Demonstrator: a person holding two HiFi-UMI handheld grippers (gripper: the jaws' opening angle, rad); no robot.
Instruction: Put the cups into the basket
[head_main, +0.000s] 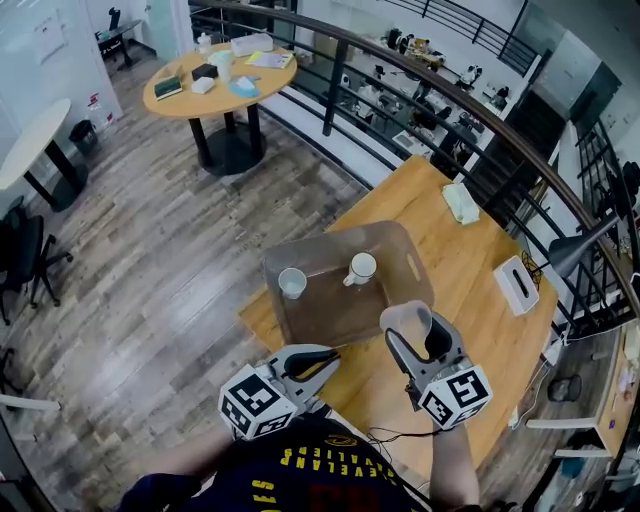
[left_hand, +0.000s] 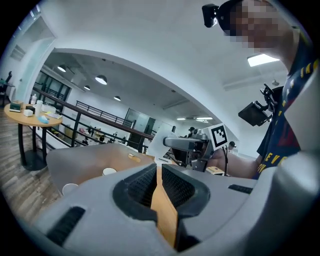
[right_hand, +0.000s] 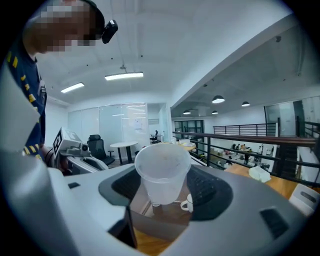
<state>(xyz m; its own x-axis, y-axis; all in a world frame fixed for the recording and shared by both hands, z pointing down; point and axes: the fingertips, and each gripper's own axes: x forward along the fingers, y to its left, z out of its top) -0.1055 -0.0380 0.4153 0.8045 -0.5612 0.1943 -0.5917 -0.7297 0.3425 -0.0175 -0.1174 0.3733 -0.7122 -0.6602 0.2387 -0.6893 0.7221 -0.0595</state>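
Now | right claw (right_hand: 163, 192) seemingly level, gripping cup (right_hand: 162, 170) | left claw (left_hand: 157, 175) closed

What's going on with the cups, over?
Left gripper shut, empty. Right gripper shut on clear cup, near basket. White cup and mug already inside. Nothing in the way.

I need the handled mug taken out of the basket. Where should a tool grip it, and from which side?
Probably the rim wall of the mug, opposite its handle, coming from above. It stands upright with its mouth open, and the walls of the basket around it block a sideways approach.
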